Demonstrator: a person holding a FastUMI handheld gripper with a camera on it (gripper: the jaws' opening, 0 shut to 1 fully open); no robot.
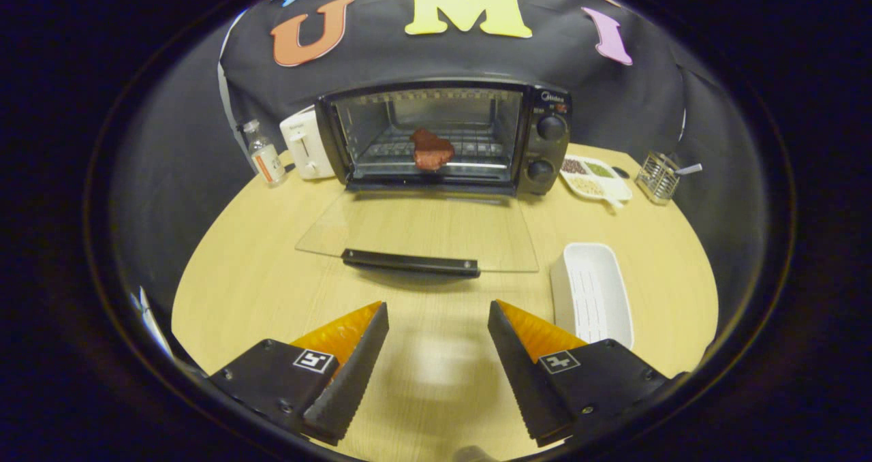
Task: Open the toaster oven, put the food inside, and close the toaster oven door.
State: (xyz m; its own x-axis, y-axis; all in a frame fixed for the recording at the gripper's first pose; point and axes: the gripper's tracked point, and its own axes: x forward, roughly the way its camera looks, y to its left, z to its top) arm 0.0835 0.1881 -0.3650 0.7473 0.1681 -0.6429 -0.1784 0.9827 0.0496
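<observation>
With the food already lying on the rack inside the toaster oven, what remains, by my reading, is closing the door. Glass door is folded flat toward the tongs, its dark handle bar at the near edge, just ahead of the fingertips and slightly off toward the left finger. Handle's long axis runs crosswise to the fingers, so the coming move likely calls for reaching forward under or onto that bar and lifting up and away. Tongs are spread wide, holding nothing, above bare bench. Beside the right finger: white tray. Beyond, flanking the oven: white toaster, small bottle, divided dish, wire holder.
</observation>
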